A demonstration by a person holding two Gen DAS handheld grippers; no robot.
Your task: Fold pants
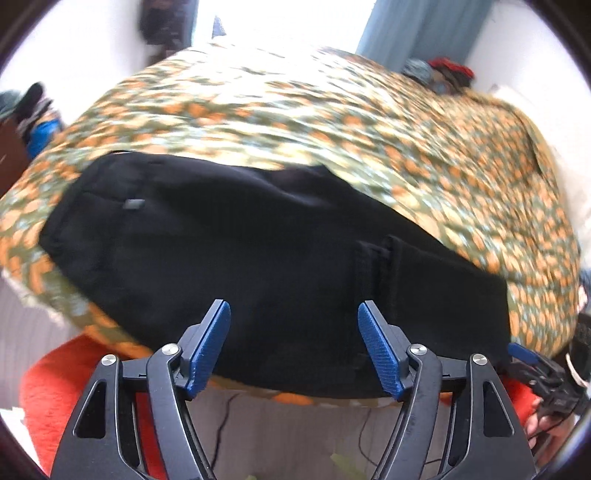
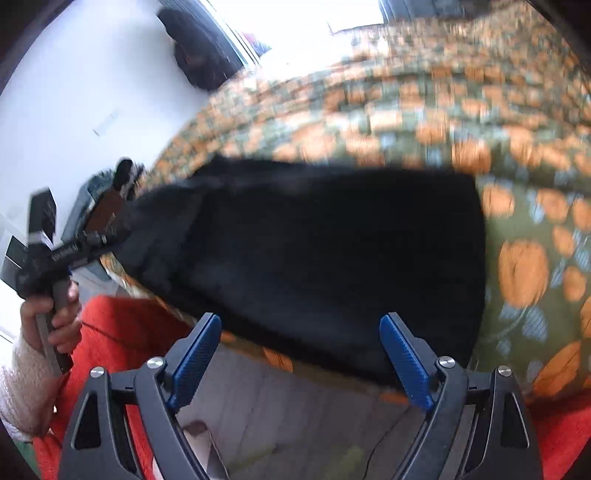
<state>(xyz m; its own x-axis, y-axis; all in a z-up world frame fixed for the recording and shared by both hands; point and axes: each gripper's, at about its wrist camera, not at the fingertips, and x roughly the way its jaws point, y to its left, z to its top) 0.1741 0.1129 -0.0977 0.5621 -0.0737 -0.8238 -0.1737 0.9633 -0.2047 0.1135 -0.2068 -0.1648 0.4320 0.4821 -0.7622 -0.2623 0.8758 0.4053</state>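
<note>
Both wrist views tilt down, close over shared pants (image 1: 258,258), bed (image 1: 332,122).

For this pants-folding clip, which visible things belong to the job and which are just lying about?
Job:
- black pants, lying on the bed
- left hand-held gripper, open, empty
- right hand-held gripper, open, empty
- floral bedspread, the work surface

Lying about:
- red and dark items at the bed's far corner
- blue curtain

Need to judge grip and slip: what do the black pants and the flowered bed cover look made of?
Black pants: likely a soft matte knit or fleece; no sheen, and the layers lie thick and limp. Bed cover: probably thin printed woven cloth, orange flowers on green, lying smooth. Motion blur hides the weave on both.
</note>
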